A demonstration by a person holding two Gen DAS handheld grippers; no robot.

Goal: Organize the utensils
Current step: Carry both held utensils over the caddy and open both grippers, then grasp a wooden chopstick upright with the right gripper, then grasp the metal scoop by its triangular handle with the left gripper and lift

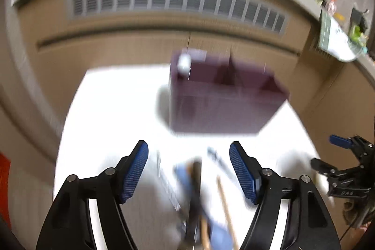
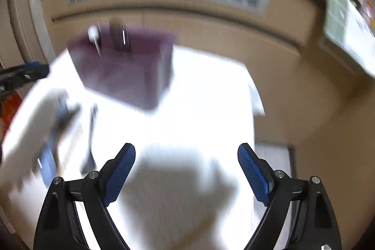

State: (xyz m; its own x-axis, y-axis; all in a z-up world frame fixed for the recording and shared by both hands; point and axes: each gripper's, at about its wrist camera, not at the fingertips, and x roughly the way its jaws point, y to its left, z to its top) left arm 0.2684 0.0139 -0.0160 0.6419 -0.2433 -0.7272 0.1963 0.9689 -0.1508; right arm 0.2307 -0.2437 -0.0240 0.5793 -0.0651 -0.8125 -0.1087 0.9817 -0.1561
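Observation:
Both views are blurred. A purple organiser box (image 1: pixel 225 97) with dividers stands on a white table (image 1: pixel 112 109), with a white-tipped utensil (image 1: pixel 184 63) in its left compartment. Loose utensils lie in front of it: a blue one (image 1: pixel 187 177), a dark-handled one (image 1: pixel 196 182), a wooden stick (image 1: pixel 225 203) and a dark thin one (image 1: pixel 216 156). My left gripper (image 1: pixel 188 151) hangs open above them, nothing between its pads. My right gripper (image 2: pixel 186 154) is open over bare table (image 2: pixel 211 97), with the box (image 2: pixel 124 67) at upper left and the utensils (image 2: pixel 54 139) at left.
A beige cabinet front with a vent grille (image 1: pixel 178 1) runs behind the table. A counter with small items (image 1: pixel 337 39) is at the right. The right gripper's fingers (image 1: pixel 339 141) show at the left wrist view's right edge. The left gripper's finger (image 2: pixel 30 69) shows at the right wrist view's left edge.

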